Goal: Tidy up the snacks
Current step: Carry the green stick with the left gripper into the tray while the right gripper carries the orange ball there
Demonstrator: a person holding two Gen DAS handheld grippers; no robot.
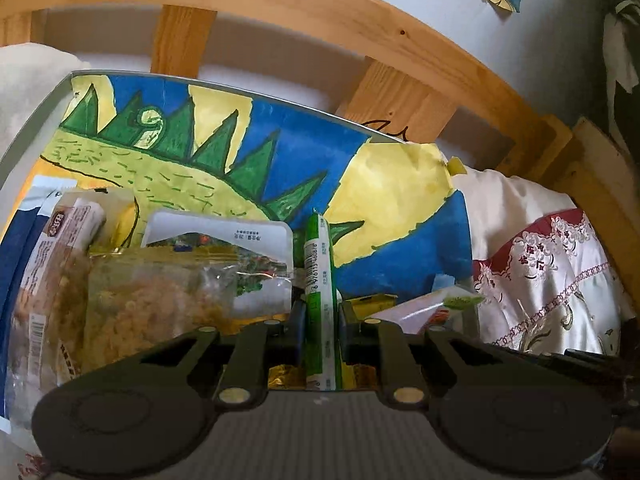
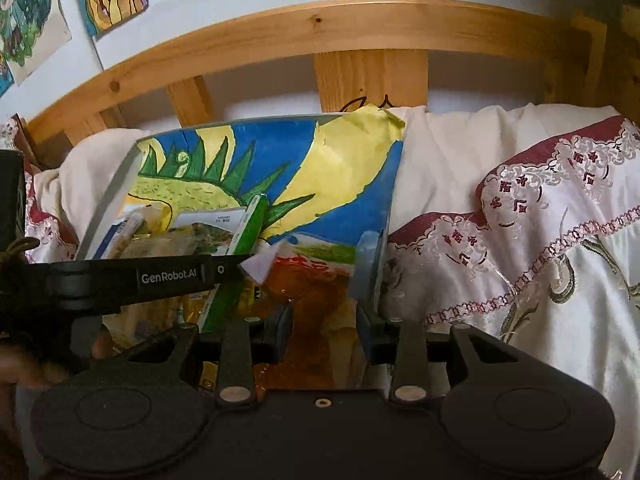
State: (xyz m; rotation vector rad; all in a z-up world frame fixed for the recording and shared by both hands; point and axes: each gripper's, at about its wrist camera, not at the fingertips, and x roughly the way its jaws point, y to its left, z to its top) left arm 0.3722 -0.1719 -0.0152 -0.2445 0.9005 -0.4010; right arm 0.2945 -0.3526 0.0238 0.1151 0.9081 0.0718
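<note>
Green stick pack (image 1: 320,296): stood nearly upright over the box, clamped low on its length by the left tool (image 1: 320,320), likely so it could be slotted in on end beside the other snacks.
Orange packet (image 2: 320,312): sat between the right tool's (image 2: 324,328) pads at the box's right end; the pads appeared to press on it, part-way closed.
Box (image 2: 370,264): rested on the bed, a dinosaur drawing (image 1: 224,160) lining its far wall, bagged snacks (image 1: 160,292) packed at its left.
Pose: both tools pointed steeply down into the box, the left crossing in front of the right.
Surroundings: quilt (image 2: 540,240) right, wooden headboard (image 2: 320,28) behind.
</note>
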